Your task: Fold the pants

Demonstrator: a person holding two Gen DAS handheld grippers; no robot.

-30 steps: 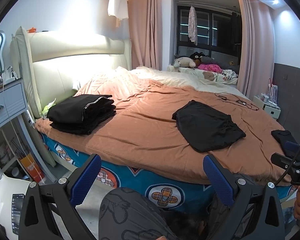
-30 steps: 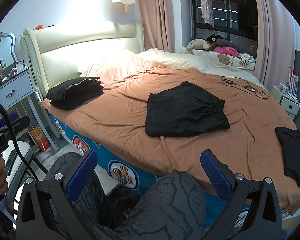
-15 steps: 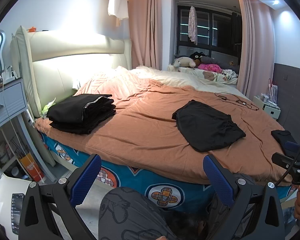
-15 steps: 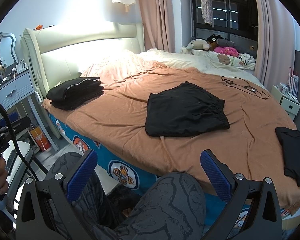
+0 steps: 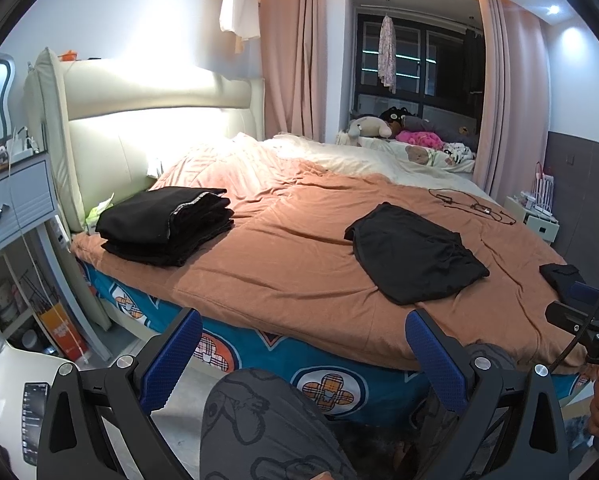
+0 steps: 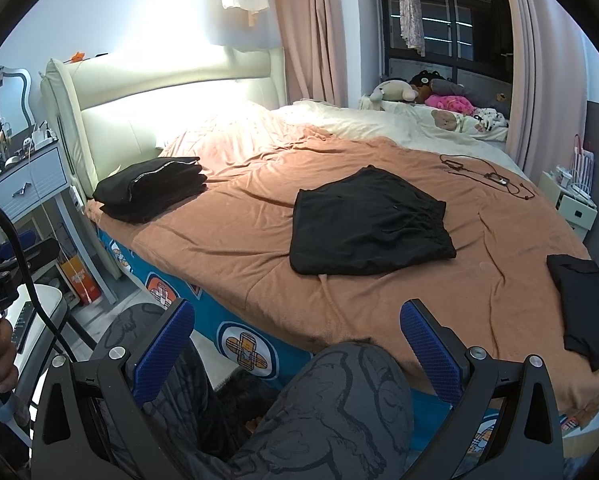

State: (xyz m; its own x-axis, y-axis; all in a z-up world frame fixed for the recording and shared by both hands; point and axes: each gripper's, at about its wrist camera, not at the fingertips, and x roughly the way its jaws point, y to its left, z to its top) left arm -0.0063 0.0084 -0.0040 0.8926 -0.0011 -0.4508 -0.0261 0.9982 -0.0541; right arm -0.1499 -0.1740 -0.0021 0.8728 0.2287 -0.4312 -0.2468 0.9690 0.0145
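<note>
Black pants (image 5: 413,254) lie folded flat in the middle of the orange bedspread (image 5: 283,264); they also show in the right wrist view (image 6: 367,224). My left gripper (image 5: 303,360) is open and empty, held low off the bed's near edge, above the person's knee. My right gripper (image 6: 295,344) is open and empty, also off the near edge. A stack of folded black clothes (image 5: 167,224) sits at the bed's left end near the headboard, and shows in the right wrist view (image 6: 151,188) too. Another black garment (image 6: 587,308) lies at the bed's right end.
A cream headboard (image 5: 147,120) stands at the left. A grey nightstand (image 5: 11,208) is beside it. A black cable (image 6: 487,176) lies at the bed's far right. Stuffed toys (image 5: 403,132) sit by the window. The person's patterned knee (image 6: 339,412) is between my fingers.
</note>
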